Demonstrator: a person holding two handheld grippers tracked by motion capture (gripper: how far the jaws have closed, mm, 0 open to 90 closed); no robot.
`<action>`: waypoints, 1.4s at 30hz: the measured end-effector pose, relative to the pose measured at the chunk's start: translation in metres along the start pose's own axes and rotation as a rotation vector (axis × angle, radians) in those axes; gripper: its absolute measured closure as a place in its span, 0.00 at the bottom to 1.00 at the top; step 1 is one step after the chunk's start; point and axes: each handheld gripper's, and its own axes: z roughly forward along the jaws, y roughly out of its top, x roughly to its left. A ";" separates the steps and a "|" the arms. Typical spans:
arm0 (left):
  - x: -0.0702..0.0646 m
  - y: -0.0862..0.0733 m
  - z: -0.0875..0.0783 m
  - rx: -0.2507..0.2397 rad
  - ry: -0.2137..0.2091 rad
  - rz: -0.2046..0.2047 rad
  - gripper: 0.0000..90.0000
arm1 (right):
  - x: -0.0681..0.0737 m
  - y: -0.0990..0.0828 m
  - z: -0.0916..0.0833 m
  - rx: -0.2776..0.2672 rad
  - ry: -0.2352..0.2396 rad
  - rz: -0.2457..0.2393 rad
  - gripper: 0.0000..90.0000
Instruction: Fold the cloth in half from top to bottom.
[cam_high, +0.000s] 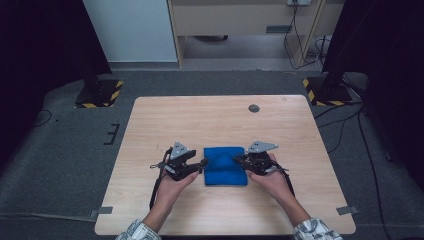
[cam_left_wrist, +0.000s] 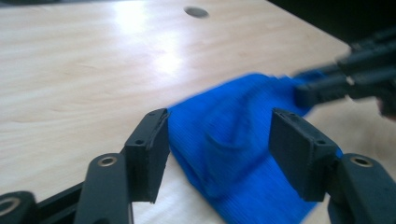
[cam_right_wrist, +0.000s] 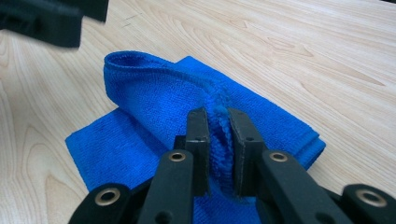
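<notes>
- High view: a blue cloth (cam_high: 225, 166) lies folded on the wooden desk (cam_high: 215, 120), nearer the desk's front edge than its back edge, about midway between the left and right edges.
- Left gripper (cam_high: 202, 162) sits at the cloth's left edge; in the left gripper view its jaws stand apart with the cloth (cam_left_wrist: 233, 144) between them, pads not pressing on it.
- Right gripper (cam_high: 236, 159) is at the cloth's right edge; in the right gripper view its jaws pinch a raised fold of the cloth (cam_right_wrist: 159, 93).
- Both hands rest on the desk.
</notes>
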 end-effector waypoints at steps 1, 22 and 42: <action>0.003 0.000 0.000 -0.004 0.014 0.002 0.39 | 0.000 0.000 0.000 0.000 0.000 0.002 0.88; 0.011 -0.016 0.025 0.082 0.093 0.012 0.31 | 0.002 -0.014 -0.011 0.008 0.006 0.016 0.76; -0.009 -0.027 0.029 0.138 0.074 0.092 0.28 | 0.012 -0.015 -0.020 -0.003 -0.046 -0.011 0.50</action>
